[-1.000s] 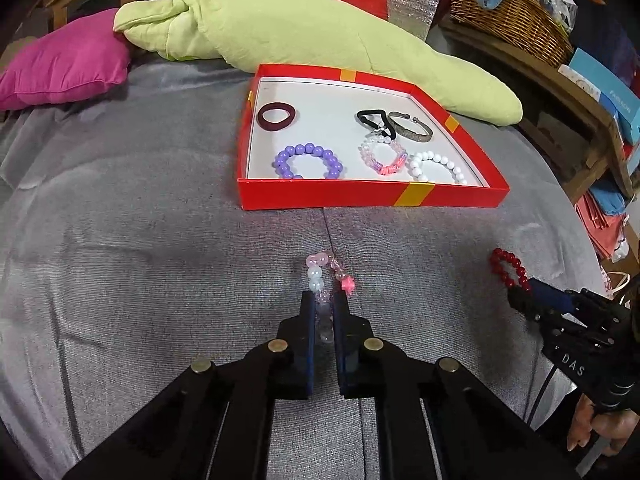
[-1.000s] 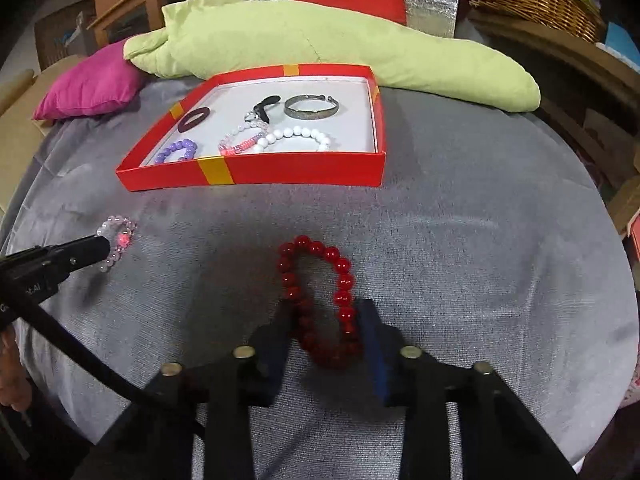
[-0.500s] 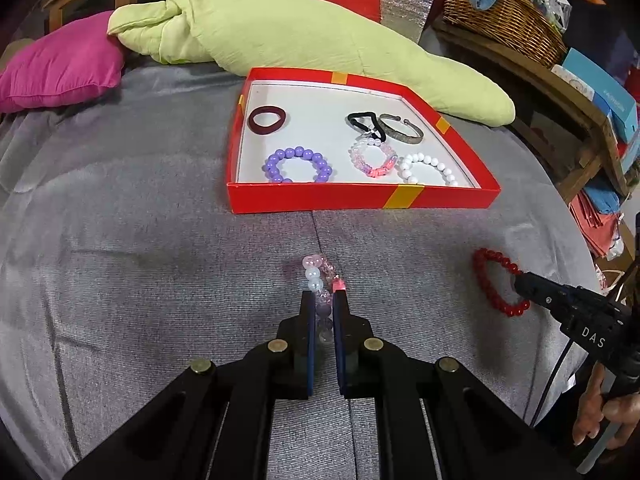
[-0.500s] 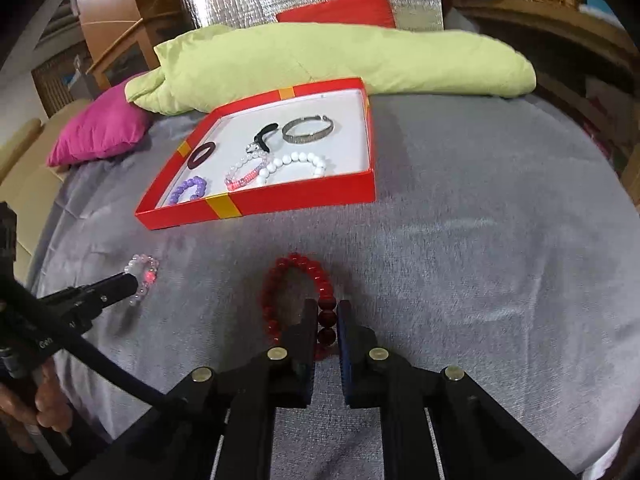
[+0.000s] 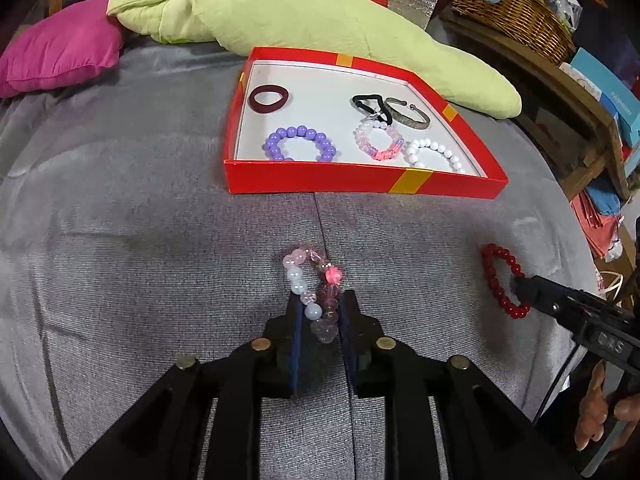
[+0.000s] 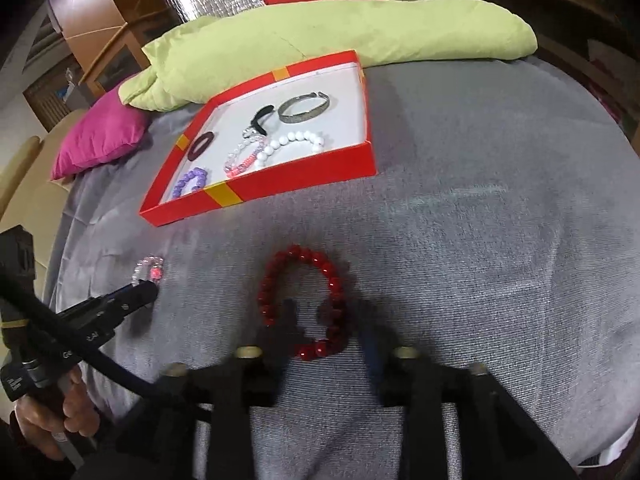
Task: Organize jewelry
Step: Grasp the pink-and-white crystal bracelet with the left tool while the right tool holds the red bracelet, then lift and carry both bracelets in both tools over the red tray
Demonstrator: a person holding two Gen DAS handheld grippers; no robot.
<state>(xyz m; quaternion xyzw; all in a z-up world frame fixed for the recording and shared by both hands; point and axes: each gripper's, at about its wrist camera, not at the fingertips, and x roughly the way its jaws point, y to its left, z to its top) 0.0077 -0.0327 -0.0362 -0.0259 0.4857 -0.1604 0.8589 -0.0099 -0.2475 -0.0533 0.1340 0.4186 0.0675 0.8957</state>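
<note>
A pink and white bead bracelet [image 5: 310, 288] lies on the grey cloth. Its near end sits between the fingers of my left gripper [image 5: 320, 320], whose jaws are opening and stand a little apart from the beads. A red bead bracelet [image 6: 304, 304] lies flat further right. My right gripper [image 6: 328, 328] is blurred, its jaws opening wide on either side of that bracelet's near end without pressing it. The right gripper [image 5: 524, 288] also shows in the left wrist view at the red bracelet [image 5: 500, 280]. The red box [image 5: 360, 184] holds several bracelets and hair ties.
A lime green cushion [image 5: 320, 12] and a magenta pillow [image 5: 60, 44] lie behind the box [image 6: 260, 196]. A wicker basket [image 5: 516, 4] stands on a wooden shelf at the far right. A hand [image 6: 60, 412] grips the left gripper's handle.
Both grippers have parted their jaws. The left went from pinching the pink bracelet to a narrow gap; the right went from shut on the red bracelet's side to wide apart.
</note>
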